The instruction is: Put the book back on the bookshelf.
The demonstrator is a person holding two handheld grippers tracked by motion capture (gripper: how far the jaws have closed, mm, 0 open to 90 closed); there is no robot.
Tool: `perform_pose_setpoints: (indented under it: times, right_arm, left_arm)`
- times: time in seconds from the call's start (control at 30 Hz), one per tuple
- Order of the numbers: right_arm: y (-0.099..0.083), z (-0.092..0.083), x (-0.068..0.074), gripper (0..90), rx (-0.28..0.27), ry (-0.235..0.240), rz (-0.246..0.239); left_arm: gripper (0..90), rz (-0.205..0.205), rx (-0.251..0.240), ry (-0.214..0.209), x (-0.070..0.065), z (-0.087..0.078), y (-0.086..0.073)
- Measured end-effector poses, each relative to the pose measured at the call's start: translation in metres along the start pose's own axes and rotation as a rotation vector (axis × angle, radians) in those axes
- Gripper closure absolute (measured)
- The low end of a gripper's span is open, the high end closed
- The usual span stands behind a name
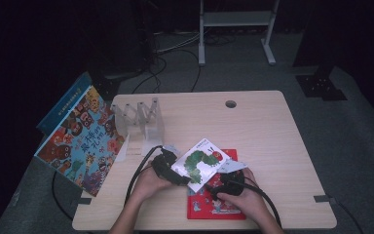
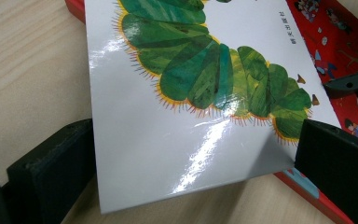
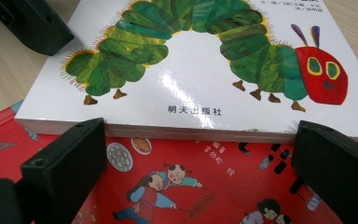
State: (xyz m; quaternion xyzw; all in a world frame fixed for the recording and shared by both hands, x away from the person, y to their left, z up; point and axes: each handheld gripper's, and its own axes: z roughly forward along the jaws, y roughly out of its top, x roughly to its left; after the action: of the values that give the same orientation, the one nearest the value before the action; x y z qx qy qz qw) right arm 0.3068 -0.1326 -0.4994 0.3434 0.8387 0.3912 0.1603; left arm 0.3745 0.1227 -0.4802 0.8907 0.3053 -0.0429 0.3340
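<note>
White caterpillar book (image 1: 203,161) lies flat, cover up, skewed across the upper left part of a red picture book (image 1: 217,204); both rest on the light wooden surface (image 1: 263,126) near the person's edge. In the left gripper view the white book (image 2: 168,140) has one corner overhanging the red book (image 2: 340,42) onto bare wood. Left hand-held gripper (image 1: 168,168) sits at the white book's left edge, jaws spread wide; in its own view (image 2: 193,172) the book's near corner lies between the two black jaws, and I cannot tell for certain whether the pads touch its edges. Right hand-held gripper (image 1: 226,178) is at the book's lower right edge, over the red cover, jaws likewise spread; in its own view (image 3: 200,163) the white book's spine-side edge (image 3: 191,79) runs across just beyond the jaw tips, with the red cover (image 3: 191,186) visible in the gap between them and nothing pinched. The other gripper's black jaw shows at the upper left of that view. Elsewhere on the surface: a clear acrylic book rack (image 1: 141,122) stands at the far left, and a large colourful picture book (image 1: 80,139) leans off the surface's left edge. A round cable hole (image 1: 231,104) sits near the far edge.
</note>
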Motion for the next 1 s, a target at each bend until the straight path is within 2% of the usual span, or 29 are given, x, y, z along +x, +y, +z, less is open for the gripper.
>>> perform_pose_setpoints:
  times: [0.17, 0.33, 0.5, 0.73, 0.83, 1.0]
  right_arm:
    - [-0.001, 0.000, 0.000, 2.5, -0.006, 0.001, -0.001]
    - [-0.001, 0.000, 0.000, 2.3, -0.007, 0.003, 0.001]
    - [-0.001, 0.001, -0.001, 2.2, -0.007, 0.004, 0.002]
    - [-0.001, 0.001, -0.001, 1.7, -0.006, 0.005, 0.003]
    - [-0.001, 0.001, -0.001, 1.6, -0.006, 0.004, 0.005]
    - [-0.001, 0.001, -0.002, 1.6, -0.007, 0.007, -0.003]
  left_arm:
    - [0.0, -0.008, 0.005, 0.000, 0.000, 0.000, 0.001]
    - [0.0, -0.046, -0.016, -0.035, 0.003, -0.003, 0.001]
    - [0.0, -0.041, -0.015, -0.034, 0.002, -0.005, 0.002]
    - [0.0, -0.041, -0.060, -0.043, -0.001, -0.016, 0.005]
    - [0.0, -0.027, -0.084, -0.049, -0.004, -0.023, 0.008]
    - [0.2, -0.001, -0.096, -0.040, -0.011, -0.032, 0.013]
